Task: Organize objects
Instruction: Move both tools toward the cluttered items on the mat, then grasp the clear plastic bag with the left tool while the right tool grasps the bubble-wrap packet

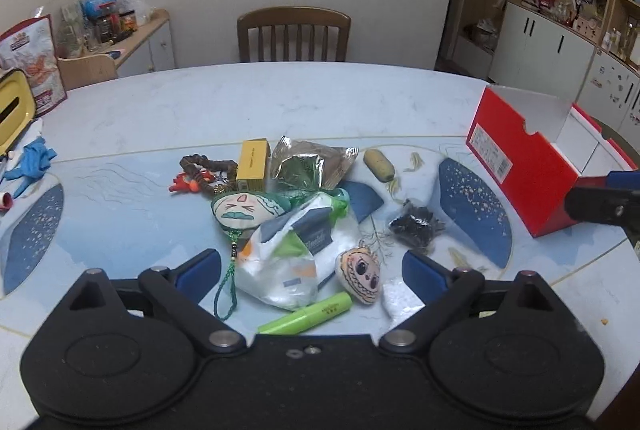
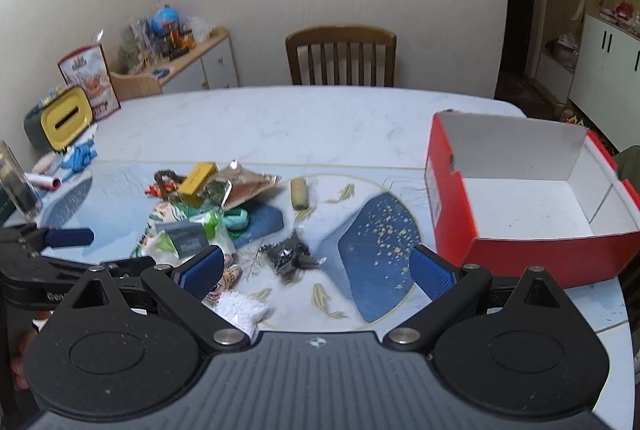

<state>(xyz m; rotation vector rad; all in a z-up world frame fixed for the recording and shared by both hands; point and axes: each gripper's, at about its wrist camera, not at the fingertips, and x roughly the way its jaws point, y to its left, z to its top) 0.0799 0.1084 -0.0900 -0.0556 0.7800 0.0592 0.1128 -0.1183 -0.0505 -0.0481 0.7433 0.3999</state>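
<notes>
A heap of small things lies mid-table: a white plastic bag [image 1: 298,258], a green tube [image 1: 306,314], a face charm [image 1: 360,274], a green-haired face charm [image 1: 240,210], a yellow box [image 1: 253,164], a foil packet [image 1: 312,162], a bead bracelet [image 1: 208,170], a yellow oblong [image 1: 378,164] and a black crinkled clump [image 1: 416,226]. My left gripper [image 1: 312,270] is open just above the bag and the tube. My right gripper [image 2: 318,266] is open over the black clump [image 2: 288,256]. An open red box [image 2: 520,190] with nothing inside stands at the right; the same red box [image 1: 520,154] shows in the left wrist view.
A wooden chair [image 1: 294,34] stands at the far side of the table. A yellow-lidded tissue holder [image 2: 66,118], blue gloves [image 2: 82,154] and a snack bag [image 2: 90,78] crowd the left edge. A cluttered sideboard [image 2: 188,58] and white cabinets [image 1: 560,42] line the walls.
</notes>
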